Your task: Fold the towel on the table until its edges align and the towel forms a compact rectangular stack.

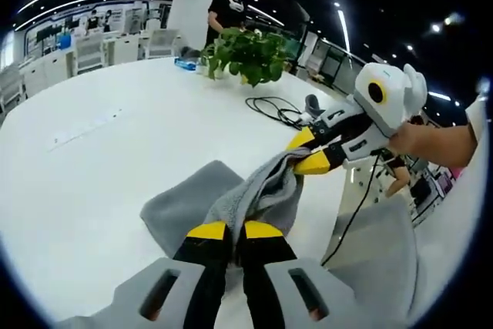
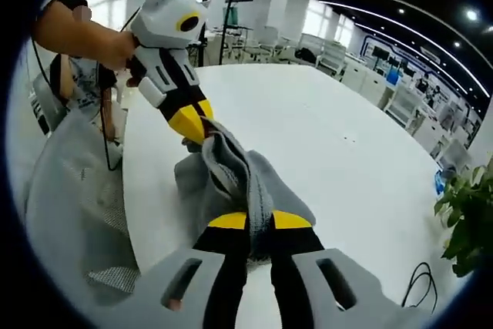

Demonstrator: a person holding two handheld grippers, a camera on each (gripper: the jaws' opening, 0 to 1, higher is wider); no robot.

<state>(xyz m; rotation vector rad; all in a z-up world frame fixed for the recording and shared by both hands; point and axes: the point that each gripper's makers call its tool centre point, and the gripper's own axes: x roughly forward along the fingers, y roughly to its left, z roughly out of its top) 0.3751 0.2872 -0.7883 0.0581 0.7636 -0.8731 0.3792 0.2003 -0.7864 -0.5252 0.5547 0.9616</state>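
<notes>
1. The left gripper (image 1: 236,230) has its yellow-tipped jaws closed on a fold of the grey towel (image 1: 231,202), seen at the bottom of the left gripper view.
2. The right gripper (image 1: 310,150) comes in from the right of that view, held by a person's hand (image 1: 412,139), and its jaws are pinched on the other end of the same raised fold.
3. In the right gripper view, the right gripper (image 2: 249,221) clamps the towel (image 2: 239,179) between its yellow tips, and the left gripper (image 2: 192,125) grips the fold's far end.
4. The towel lies near the edge of the white table (image 1: 100,136) closest to the person; its middle is lifted into a ridge between the two grippers, while a flat part rests on the tabletop.
5. A potted plant (image 1: 246,53) stands towards the far edge of the table, with a black cable (image 1: 273,109) coiled just beside it.
6. A grey chair (image 2: 73,198) sits just off the table's near edge.
7. Another person (image 1: 227,9) stands beyond the plant.
</notes>
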